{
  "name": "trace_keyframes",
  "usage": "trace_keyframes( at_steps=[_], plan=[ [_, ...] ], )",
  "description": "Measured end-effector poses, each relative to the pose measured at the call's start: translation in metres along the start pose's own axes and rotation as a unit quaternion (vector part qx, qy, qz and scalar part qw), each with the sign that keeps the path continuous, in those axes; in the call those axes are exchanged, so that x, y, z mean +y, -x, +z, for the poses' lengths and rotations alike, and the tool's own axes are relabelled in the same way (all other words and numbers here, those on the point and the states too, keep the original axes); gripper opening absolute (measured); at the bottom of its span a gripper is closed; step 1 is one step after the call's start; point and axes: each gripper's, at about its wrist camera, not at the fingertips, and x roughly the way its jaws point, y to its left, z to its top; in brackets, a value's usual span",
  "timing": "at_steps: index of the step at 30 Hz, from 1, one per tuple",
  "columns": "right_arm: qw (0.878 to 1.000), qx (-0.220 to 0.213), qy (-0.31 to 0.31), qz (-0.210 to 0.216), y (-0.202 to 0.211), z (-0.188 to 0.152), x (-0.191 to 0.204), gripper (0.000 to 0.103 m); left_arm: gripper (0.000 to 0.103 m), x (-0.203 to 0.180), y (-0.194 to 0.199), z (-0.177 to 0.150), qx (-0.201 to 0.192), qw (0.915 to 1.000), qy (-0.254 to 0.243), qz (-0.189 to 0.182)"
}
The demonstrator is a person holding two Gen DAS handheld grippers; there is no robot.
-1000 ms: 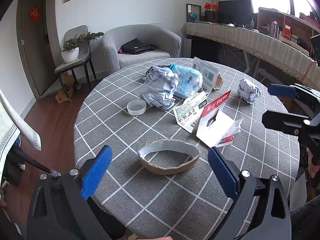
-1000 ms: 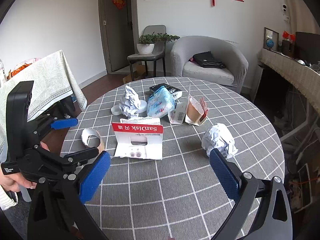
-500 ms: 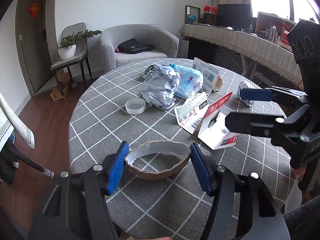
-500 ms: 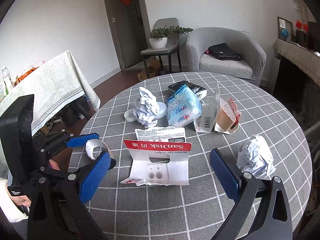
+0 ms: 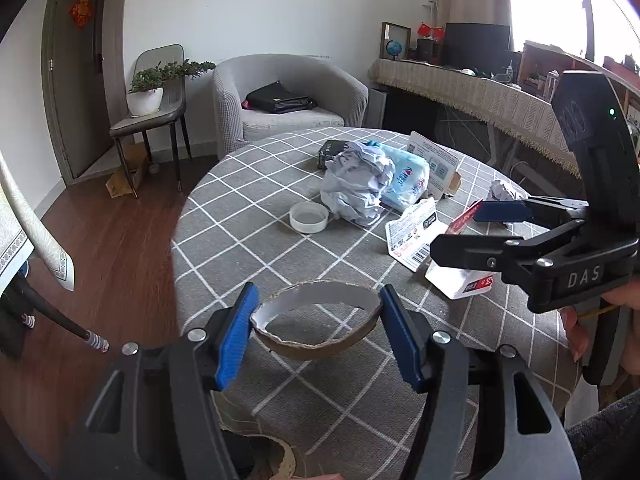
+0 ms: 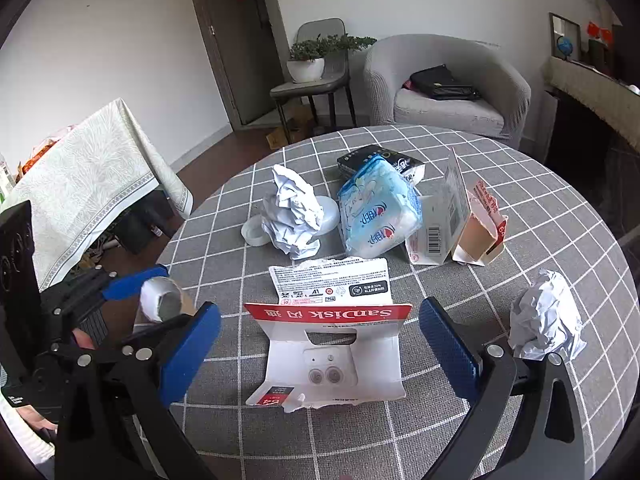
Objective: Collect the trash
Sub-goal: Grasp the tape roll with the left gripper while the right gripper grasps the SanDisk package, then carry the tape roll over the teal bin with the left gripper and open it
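Note:
A torn brown cardboard ring (image 5: pixel 320 346) lies near the front edge of the round checked table (image 5: pixel 248 248). My left gripper (image 5: pixel 318 300) is shut on it, a blue pad pressed against each side. From the right wrist, that ring (image 6: pixel 164 300) shows at the far left. My right gripper (image 6: pixel 318 308) is open wide, its pads either side of a torn red-and-white SanDisk card pack (image 6: pixel 332 360) without touching it. Farther back lie crumpled white paper (image 6: pixel 294 212), a blue Pepsi wrapper (image 6: pixel 378 216) and a paper ball (image 6: pixel 544 320).
Also on the table are a white cap (image 5: pixel 309 217), an opened card box (image 6: pixel 476 232) and a black packet (image 6: pixel 376 158). Behind stand a grey armchair (image 5: pixel 288 92) and a chair with a potted plant (image 5: pixel 148 92). A cloth-covered table (image 6: pixel 92 168) is at the left.
My left gripper's jaws closed from wide open onto the cardboard ring. The right gripper moved in over the table, so the SanDisk pack now sits between its open pads.

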Motion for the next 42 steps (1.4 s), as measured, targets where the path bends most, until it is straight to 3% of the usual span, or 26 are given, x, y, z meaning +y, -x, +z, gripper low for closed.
trace_keyframes(
  at_steps=[9, 11, 12, 17, 28, 42],
  plan=[
    [0.999, 0.029, -0.023, -0.022, -0.016, 0.006, -0.001, 0.100, 0.065, 0.021, 0.010, 0.001, -0.009, 0.9998, 0.012, 0.009],
    [0.999, 0.039, -0.020, -0.030, -0.021, 0.008, 0.002, 0.092, 0.065, 0.027, 0.013, 0.001, -0.011, 0.9997, 0.015, 0.013],
    [0.998, 0.041, -0.015, -0.035, -0.022, 0.010, 0.005, 0.080, 0.065, 0.031, 0.015, 0.001, -0.012, 0.9997, 0.017, 0.016],
    [0.998, 0.029, 0.005, -0.059, -0.014, 0.016, 0.023, 0.077, 0.065, 0.053, 0.023, -0.003, -0.018, 0.9990, 0.033, 0.026],
    [1.000, 0.009, 0.009, 0.019, -0.016, 0.034, 0.078, 0.077, 0.065, 0.112, 0.040, -0.020, -0.011, 0.9958, 0.060, 0.068],
    [0.993, 0.032, 0.061, 0.098, -0.070, 0.055, 0.176, 0.077, 0.065, 0.197, 0.027, -0.081, 0.094, 0.9835, 0.101, 0.117]
  ],
)
